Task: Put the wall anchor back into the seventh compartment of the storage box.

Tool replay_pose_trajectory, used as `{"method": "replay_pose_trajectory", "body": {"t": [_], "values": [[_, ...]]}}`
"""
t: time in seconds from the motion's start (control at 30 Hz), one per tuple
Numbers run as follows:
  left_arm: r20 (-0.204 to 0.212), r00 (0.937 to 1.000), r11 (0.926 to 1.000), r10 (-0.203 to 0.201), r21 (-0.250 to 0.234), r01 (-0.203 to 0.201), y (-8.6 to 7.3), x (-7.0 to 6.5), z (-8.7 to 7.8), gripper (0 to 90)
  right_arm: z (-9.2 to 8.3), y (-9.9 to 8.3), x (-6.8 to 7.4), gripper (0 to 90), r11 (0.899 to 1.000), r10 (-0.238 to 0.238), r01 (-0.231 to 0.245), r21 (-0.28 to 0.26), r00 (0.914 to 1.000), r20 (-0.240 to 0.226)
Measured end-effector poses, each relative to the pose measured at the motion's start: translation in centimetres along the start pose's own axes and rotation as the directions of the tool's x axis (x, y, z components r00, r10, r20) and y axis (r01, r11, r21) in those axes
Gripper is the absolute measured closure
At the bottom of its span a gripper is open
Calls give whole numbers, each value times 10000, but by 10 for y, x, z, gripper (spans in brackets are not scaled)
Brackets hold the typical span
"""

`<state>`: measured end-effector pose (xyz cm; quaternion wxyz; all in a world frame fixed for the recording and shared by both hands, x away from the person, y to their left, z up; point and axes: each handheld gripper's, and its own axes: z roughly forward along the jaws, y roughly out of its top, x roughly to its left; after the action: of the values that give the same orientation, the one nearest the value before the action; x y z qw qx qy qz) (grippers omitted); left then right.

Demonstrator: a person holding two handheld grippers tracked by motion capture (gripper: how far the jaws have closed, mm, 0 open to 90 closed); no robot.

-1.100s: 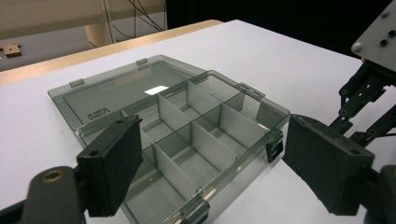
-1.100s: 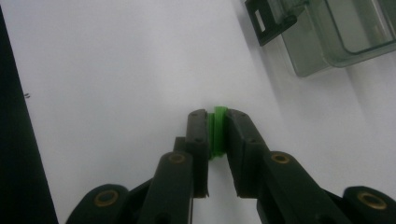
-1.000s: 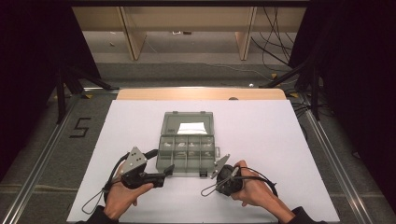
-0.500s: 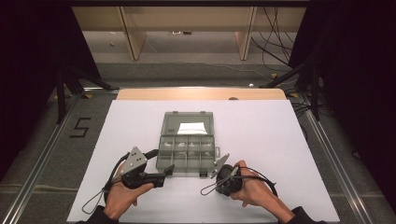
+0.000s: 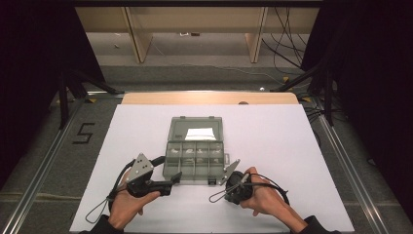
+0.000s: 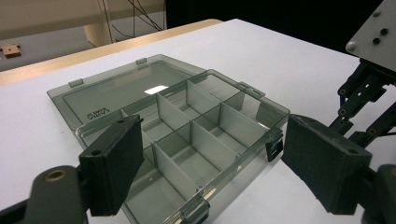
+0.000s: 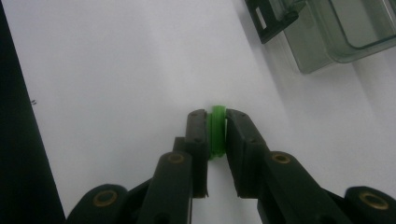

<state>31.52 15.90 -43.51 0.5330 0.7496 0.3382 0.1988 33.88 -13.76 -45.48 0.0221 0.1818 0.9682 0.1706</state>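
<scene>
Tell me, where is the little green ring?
In the right gripper view, the small green plastic ring sits pinched between the right gripper's black jaws, above the white table, near the smoky compartment box's corner.

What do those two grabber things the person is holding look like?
Both are black. The left gripper has a grey three-cornered plate with small holes on top, and so does the right gripper. Each has two flat, blocky black jaws on jointed links with brass-coloured pins. A thin black cable loops from each one across the white table. The person wears dark sleeves.
</scene>
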Motion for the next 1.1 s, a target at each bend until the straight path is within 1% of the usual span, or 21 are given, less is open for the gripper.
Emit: {"method": "replay_pose_trajectory", "body": {"t": [0.13, 0.17, 0.23, 0.37, 0.5, 0.53, 0.63, 0.67, 0.7, 0.8, 0.83, 0.9, 0.93, 0.97, 1.0, 1.03, 1.1], "values": [[14, 10000, 10000, -23, 12, 23, 0, 0, 0, 198, -1, 0, 0, 806, 10000, -23, 23, 15, 10000, -8], [-31, 9998, 9998, -200, 54, 200, -1, -2, 0, 199, -1, 0, 0, 827, 10000, -23, 23, 33, 10000, -45], [-26, 9998, 9998, -209, 54, 209, -1, -2, 0, 201, -1, 1, 0, 845, 9999, -143, 143, 41, 9999, -47], [-5, 9997, 9997, -237, 41, 237, -1, -2, 0, 201, -2, 1, 1, 849, 9999, -117, 117, 8, 9999, -18], [-12, 9997, 9997, -237, 49, 237, -1, -1, 0, 202, -5, 2, 0, 850, 9998, -195, 195, -80, 9998, -12], [-13, 9997, 9997, -244, 53, 244, -1, -1, 0, 202, -6, 2, 1, 850, 9999, -121, 121, -55, 9999, 19], [-5, 9997, 9997, -247, 62, 247, -1, -2, 0, 203, -9, 3, 1, 850, 9998, -179, 180, -114, 9998, 90], [-14, 9997, 9997, -229, 72, 229, -1, -2, 0, 203, -9, 3, 1, 850, 9996, -197, 201, -185, 9996, 189], [1, 9998, 9997, -215, 64, 215, -1, -1, 1, 203, -11, 3, 0, 850, 9996, -205, 206, -207, 9998, 79], [-19, 9997, 9997, -239, 72, 239, -1, -1, 0, 203, -14, 4, 0, 850, 9993, -236, 240, -282, 9996, 137], [-21, 9997, 9997, -238, 71, 238, -1, -1, 0, 203, -14, 5, 0, 850, 9996, -153, 158, -252, 9997, 211], [-26, 9997, 9997, -241, 65, 241, -1, -1, 0, 203, -17, 5, 0, 850, 9990, -214, 222, -378, 9995, 230], [-29, 9997, 9997, -238, 64, 238, -1, -1, 0, 203, -18, 6, 0, 850, 9991, -159, 167, -394, 9997, 203], [-29, 9997, 9997, -234, 62, 234, -1, -1, 0, 203, -20, 6, -1, 850, 9987, -256, 266, -443, 9994, 239], [-31, 9997, 9997, -231, 59, 231, -1, -1, 0, 203, -21, 7, 0, 850, 9987, -169, 178, -473, 9997, 188], [-31, 9997, 9997, -235, 57, 235, -1, -1, 0, 203, -22, 8, -1, 850, 9985, -229, 243, -500, 9994, 268], [-34, 9997, 9997, -233, 70, 233, -1, -1, 0, 203, -25, 9, 0, 850, 9981, -195, 212, -584, 9994, 298]]}}
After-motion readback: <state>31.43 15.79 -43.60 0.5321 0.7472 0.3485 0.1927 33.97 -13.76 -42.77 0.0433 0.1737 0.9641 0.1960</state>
